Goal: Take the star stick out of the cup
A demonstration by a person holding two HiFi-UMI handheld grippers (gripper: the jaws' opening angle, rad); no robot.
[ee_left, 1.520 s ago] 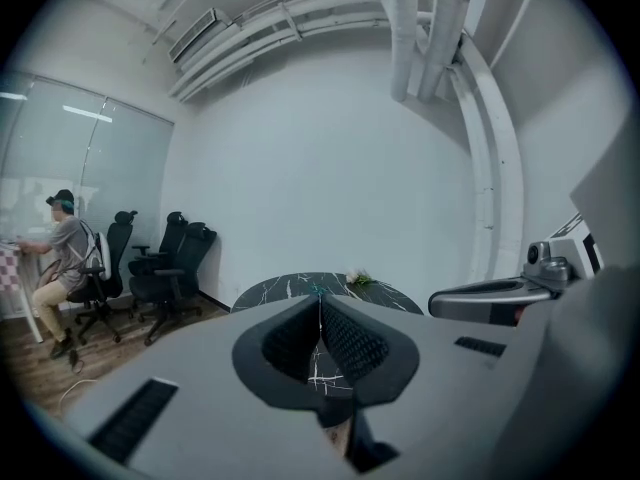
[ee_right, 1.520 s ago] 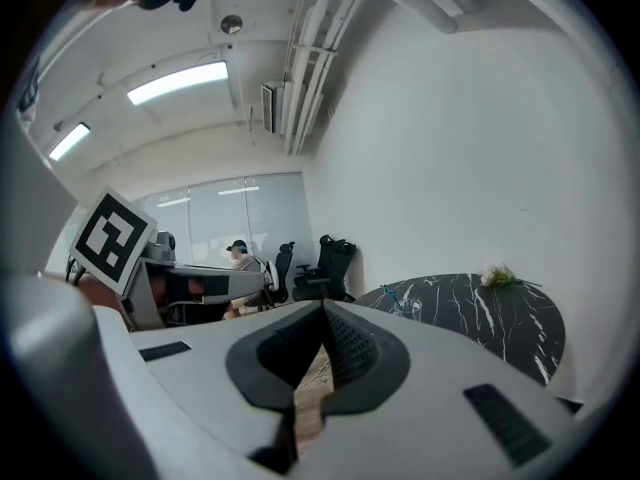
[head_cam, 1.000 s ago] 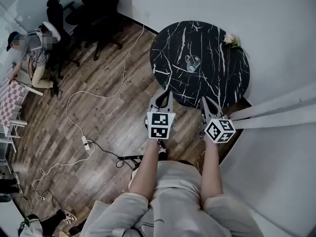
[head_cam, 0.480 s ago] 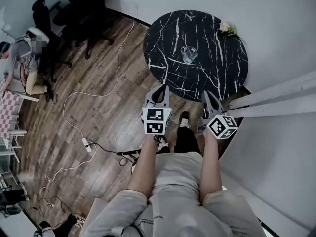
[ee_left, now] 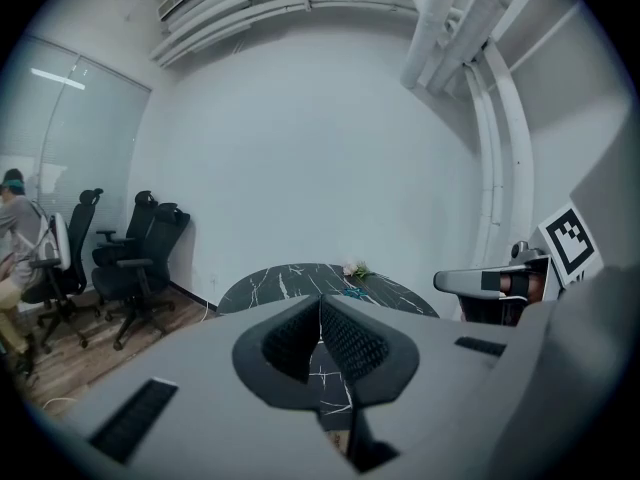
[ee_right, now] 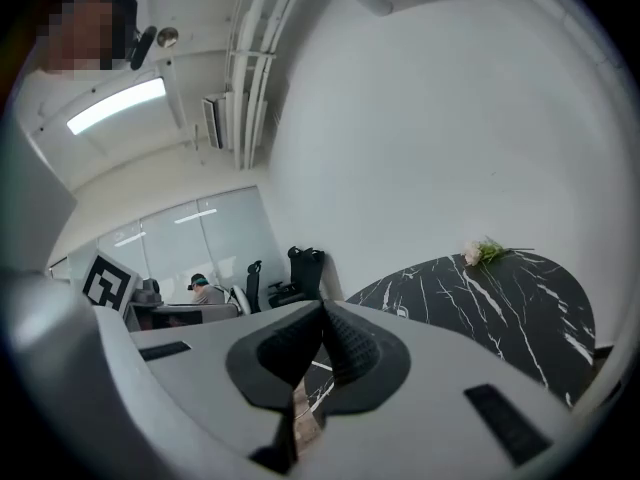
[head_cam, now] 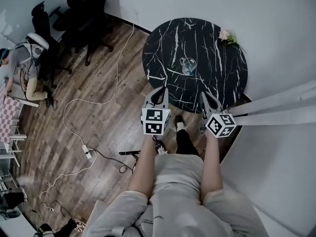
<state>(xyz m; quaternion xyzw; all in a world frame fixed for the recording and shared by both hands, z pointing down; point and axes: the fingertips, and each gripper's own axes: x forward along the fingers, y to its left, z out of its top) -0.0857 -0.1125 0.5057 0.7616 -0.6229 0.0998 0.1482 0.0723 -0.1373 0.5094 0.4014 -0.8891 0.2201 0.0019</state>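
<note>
A round black bench with white marble veining (head_cam: 212,78) stands against a pale wall. Near its middle sits a small clear glass cup (head_cam: 188,65). The star stick (head_cam: 189,62) is inside that cup and shows only as a bluish shape, too small to make out its form. From the left gripper view the same spot reads as a teal fleck (ee_left: 352,292) on the bench top. A pale pink flower with green leaves (head_cam: 228,36) lies at the far rim of the bench, well apart from the cup.

The left gripper (head_cam: 160,94) is held at the bench's near edge, well short of the cup. Its own view shows the two ribbed jaws clenched tip to tip with nothing between them. The right gripper (head_cam: 206,99) is level with it at the near edge, to the cup's other side. Its jaws are likewise pressed together and empty in its own view. Each gripper is held out on a bare forearm.

On the brown wooden floor (head_cam: 98,112) a white cable (head_cam: 118,68) trails away from the bench. Black office chairs (head_cam: 84,14) stand by the wall, and a seated person (head_cam: 22,65) is at the far left
</note>
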